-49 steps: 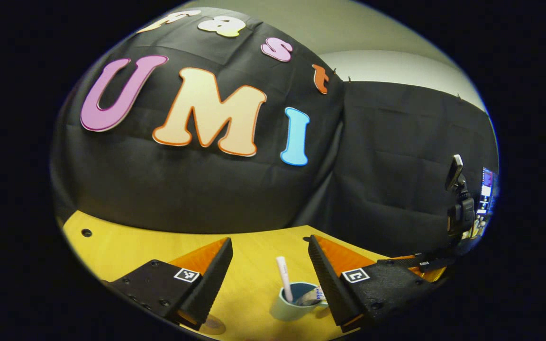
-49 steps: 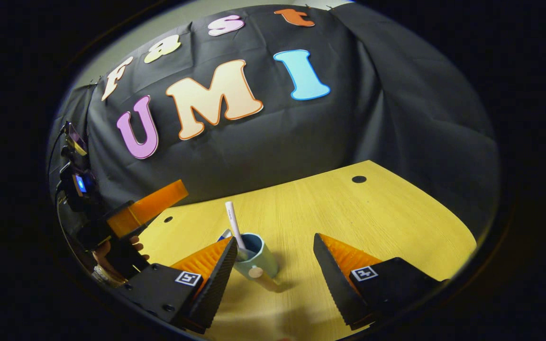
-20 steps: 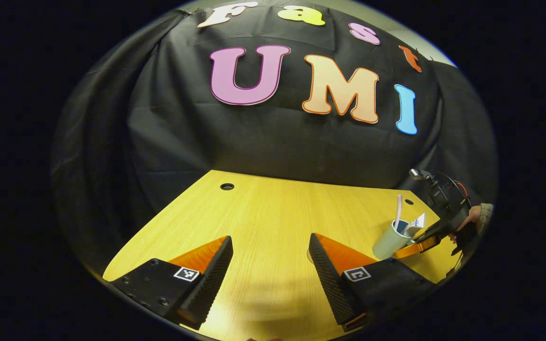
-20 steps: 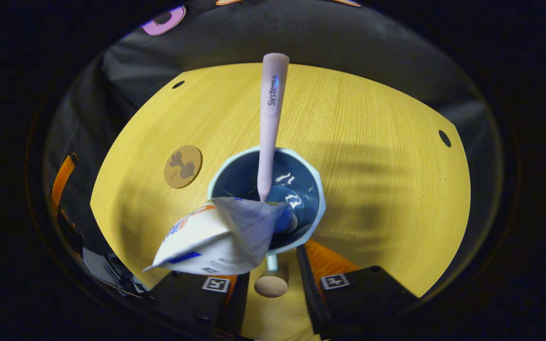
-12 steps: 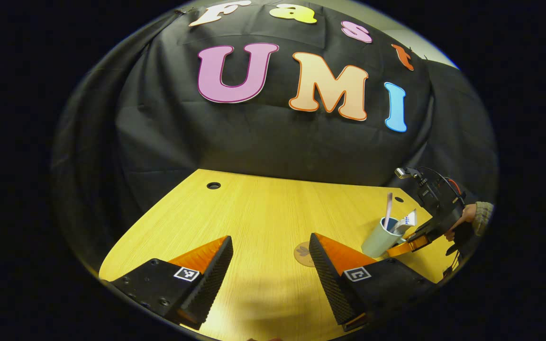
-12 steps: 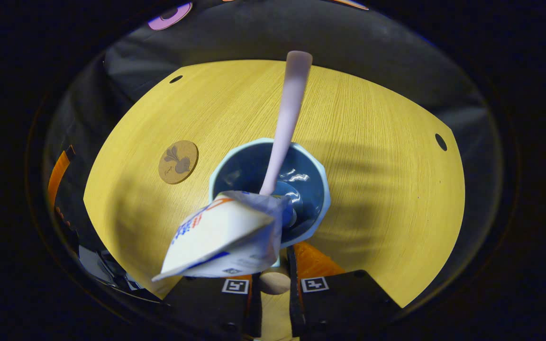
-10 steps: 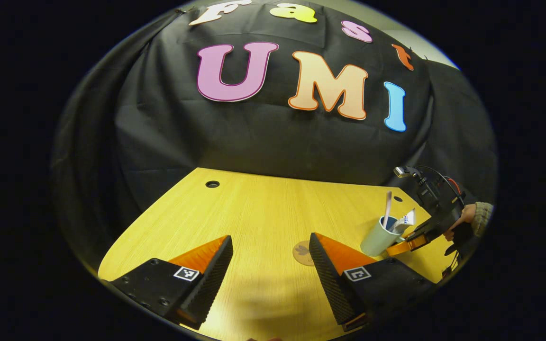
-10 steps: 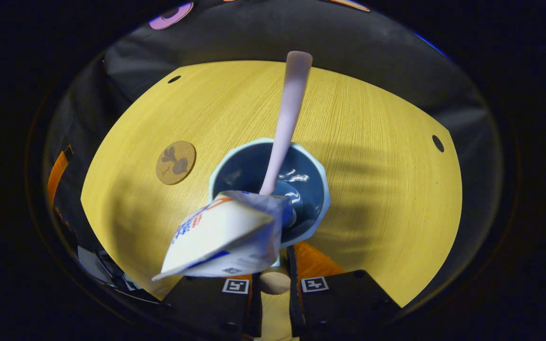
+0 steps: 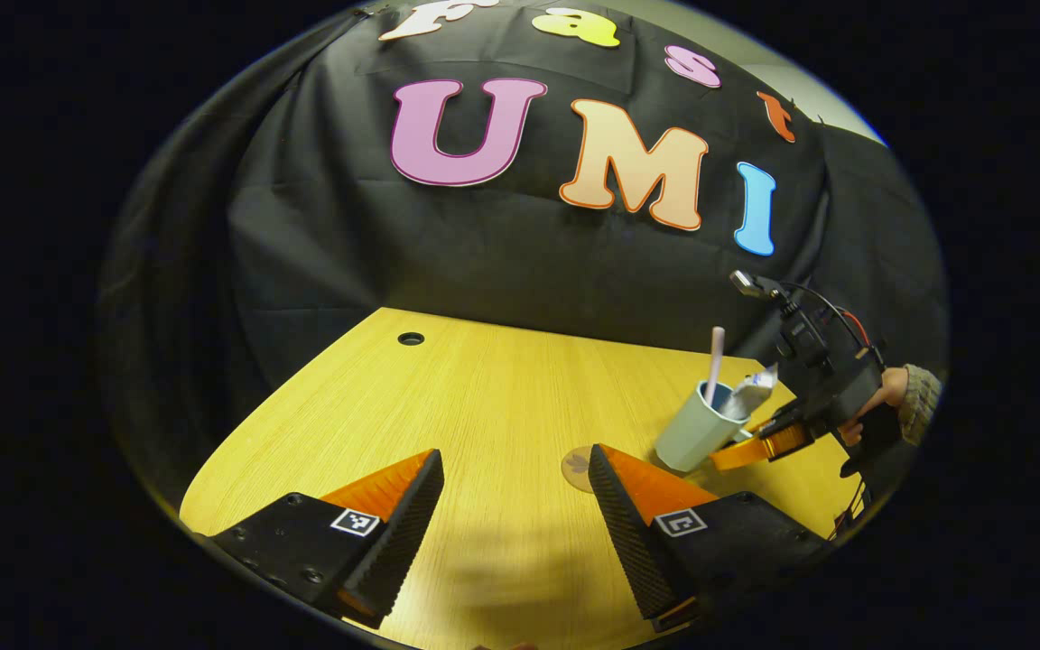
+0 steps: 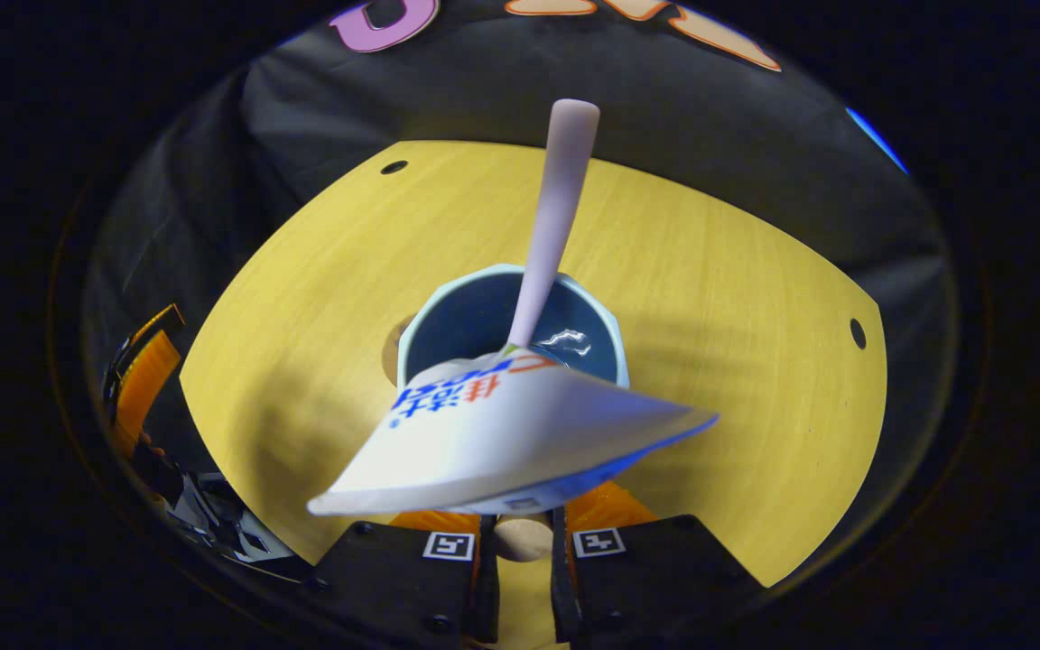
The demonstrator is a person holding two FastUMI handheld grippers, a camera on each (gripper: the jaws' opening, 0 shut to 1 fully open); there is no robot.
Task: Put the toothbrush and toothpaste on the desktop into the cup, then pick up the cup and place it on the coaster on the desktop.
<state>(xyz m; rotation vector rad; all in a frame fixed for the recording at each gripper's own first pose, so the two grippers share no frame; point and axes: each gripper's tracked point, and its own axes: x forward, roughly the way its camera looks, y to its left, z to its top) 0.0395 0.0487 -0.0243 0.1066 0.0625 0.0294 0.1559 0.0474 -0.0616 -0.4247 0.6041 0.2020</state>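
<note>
A: Where is the cup [image 9: 690, 436] right now?

B: In the left gripper view it hangs tilted above the desktop [image 9: 448, 397], carried by the right gripper [image 9: 759, 444] with a hand [image 9: 872, 417] behind it. It sits just beside the coaster [image 9: 579, 468], a little past it on the far side.

A: And what's inside?

B: The toothbrush [image 10: 553, 221] stands handle-up out of the cup [image 10: 509, 311], and the toothpaste [image 10: 502, 438] tube leans over the near rim, its flat crimped end fanned wide toward the camera (it hides most of the cup's front wall).

A: How is the right gripper [image 10: 520, 533] holding on?

B: In the right gripper view its two fingers are drawn close together, pinching the cup's small rounded knob handle between them. So it is clamped on the cup.

A: Can you see the coaster from there?

B: Just a brown sliver at the cup's left edge; whether the cup is directly above it I cannot tell.

A: The left gripper [image 9: 515, 515]?

B: Its jaws are spread wide with nothing between them, low over the bare wood, the right finger's tip overlapping the coaster's edge in its own view.
</note>
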